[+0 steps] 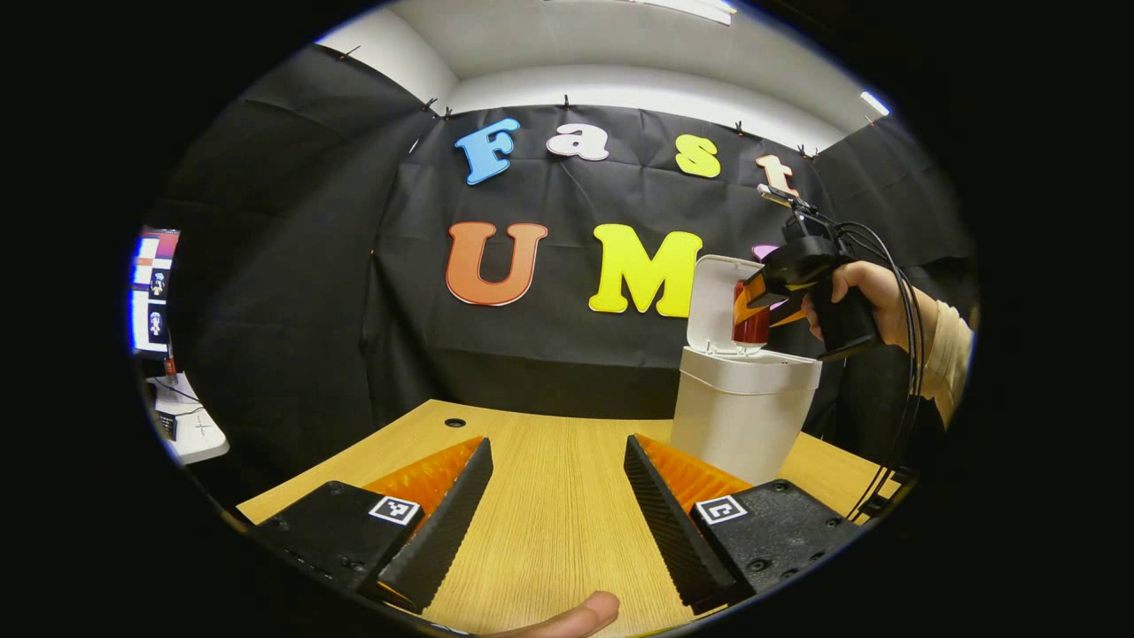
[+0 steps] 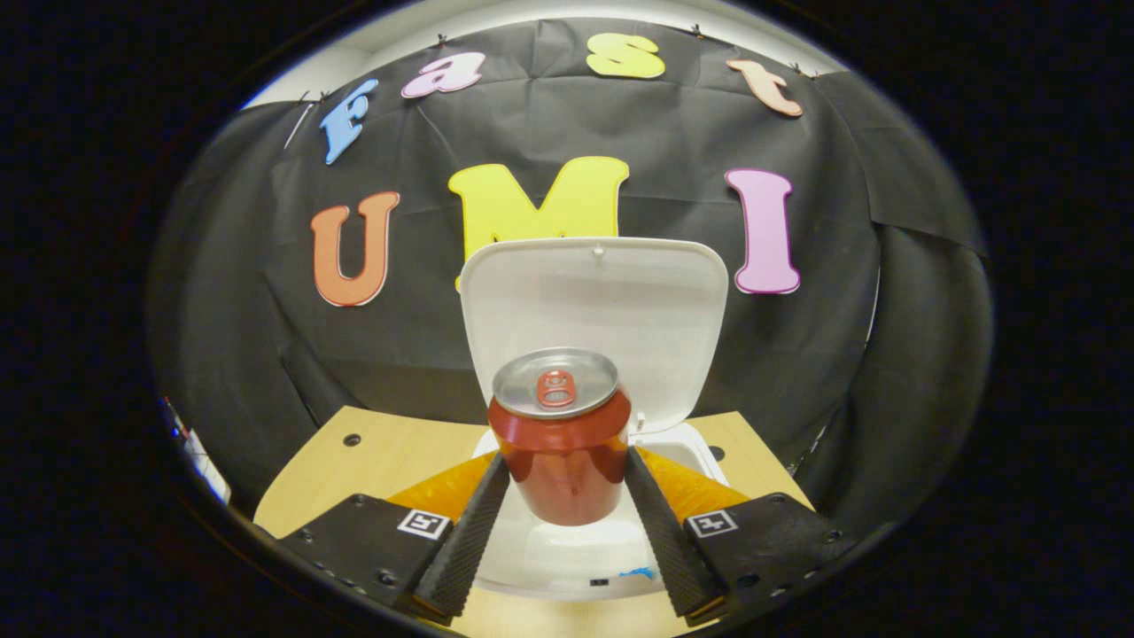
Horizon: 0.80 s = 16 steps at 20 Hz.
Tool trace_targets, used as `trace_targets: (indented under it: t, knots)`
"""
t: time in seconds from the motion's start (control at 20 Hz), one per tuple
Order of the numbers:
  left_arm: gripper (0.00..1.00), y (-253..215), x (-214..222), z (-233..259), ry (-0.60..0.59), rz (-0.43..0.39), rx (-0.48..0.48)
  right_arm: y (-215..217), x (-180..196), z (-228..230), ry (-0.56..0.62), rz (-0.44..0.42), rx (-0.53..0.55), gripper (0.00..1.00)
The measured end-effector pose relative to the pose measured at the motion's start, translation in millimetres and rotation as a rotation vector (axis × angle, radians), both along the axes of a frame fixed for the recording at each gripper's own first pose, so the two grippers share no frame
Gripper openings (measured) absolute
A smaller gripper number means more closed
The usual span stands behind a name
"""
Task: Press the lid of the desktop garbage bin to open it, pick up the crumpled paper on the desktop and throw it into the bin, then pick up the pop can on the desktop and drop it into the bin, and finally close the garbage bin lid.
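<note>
A white desktop bin (image 1: 742, 415) stands on the wooden table at the right, its lid (image 1: 713, 301) raised upright. In the right gripper view the same lid (image 2: 595, 306) stands open behind a red pop can (image 2: 561, 443) with a silver top. My right gripper (image 2: 565, 496) is shut on the can, holding it upright directly over the bin's mouth (image 2: 567, 549). In the left gripper view the right gripper (image 1: 769, 306) and the hand holding it hover over the bin with the can (image 1: 751, 323). My left gripper (image 1: 558, 496) is open low over the table, with nothing between its fingers.
The wooden table (image 1: 549, 496) stretches ahead of the left gripper, with a round cable hole (image 1: 454, 423) near its far left edge. Cables (image 1: 895, 354) hang from the right gripper. A fingertip (image 1: 567, 616) shows at the bottom edge. A white desk with a screen (image 1: 155, 292) stands far left.
</note>
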<state>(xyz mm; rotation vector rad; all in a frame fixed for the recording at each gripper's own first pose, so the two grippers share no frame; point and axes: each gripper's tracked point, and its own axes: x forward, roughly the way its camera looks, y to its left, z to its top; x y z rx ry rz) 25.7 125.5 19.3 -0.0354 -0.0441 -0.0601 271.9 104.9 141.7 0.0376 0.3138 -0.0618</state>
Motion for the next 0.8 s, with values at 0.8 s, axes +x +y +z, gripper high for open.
trace_targets:
  t: [0.8]
  knots:
    - [0.97, -5.3, 7.4, -6.2, 0.014, -0.020, -0.021, 21.7, -30.5, 82.3, -0.176, 0.026, -0.045, 0.81]
